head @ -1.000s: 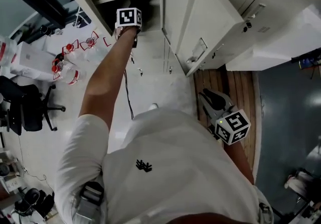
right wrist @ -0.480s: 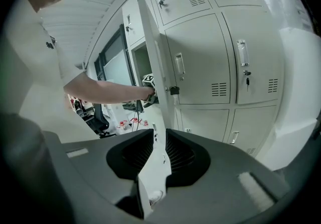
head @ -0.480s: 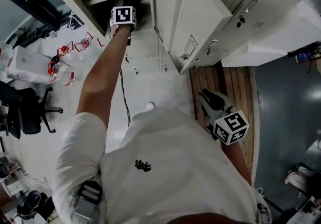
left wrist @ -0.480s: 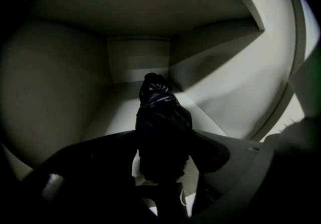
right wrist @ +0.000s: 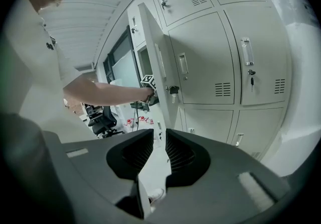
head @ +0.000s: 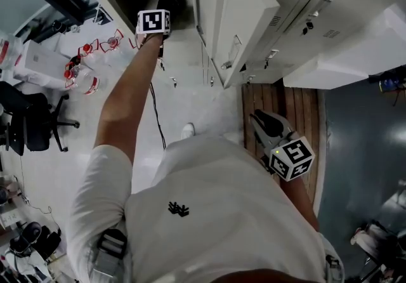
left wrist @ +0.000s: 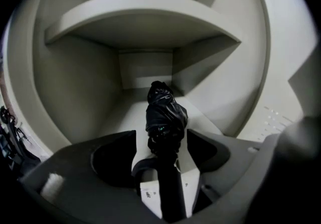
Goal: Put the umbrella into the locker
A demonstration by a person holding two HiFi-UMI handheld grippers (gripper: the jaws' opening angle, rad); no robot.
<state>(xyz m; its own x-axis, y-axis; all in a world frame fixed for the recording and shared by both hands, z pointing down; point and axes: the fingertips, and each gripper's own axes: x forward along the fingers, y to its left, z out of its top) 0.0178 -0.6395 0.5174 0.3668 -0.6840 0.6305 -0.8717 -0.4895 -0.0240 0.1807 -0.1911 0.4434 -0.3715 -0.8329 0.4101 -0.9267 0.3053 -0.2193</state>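
The left gripper (left wrist: 161, 133) reaches into the open pale grey metal locker (left wrist: 75, 92), under its inner shelf (left wrist: 140, 14). Its jaws stand wide and are opening. The folded black umbrella (left wrist: 164, 115) lies between them, with a clear gap on each side, so neither pad presses on it. The umbrella's bundled canopy points toward the back wall of the compartment, and its dark handle runs back toward the camera between the jaws. It appears to rest on the compartment floor.

In the head view the locker's door (head: 238, 9) stands swung open to the right of the outstretched left arm. The right gripper (right wrist: 159, 135) hangs low at the person's side, well apart from the locker. Its jaws are drawn nearly together, with only a thin slit between them and nothing in it.
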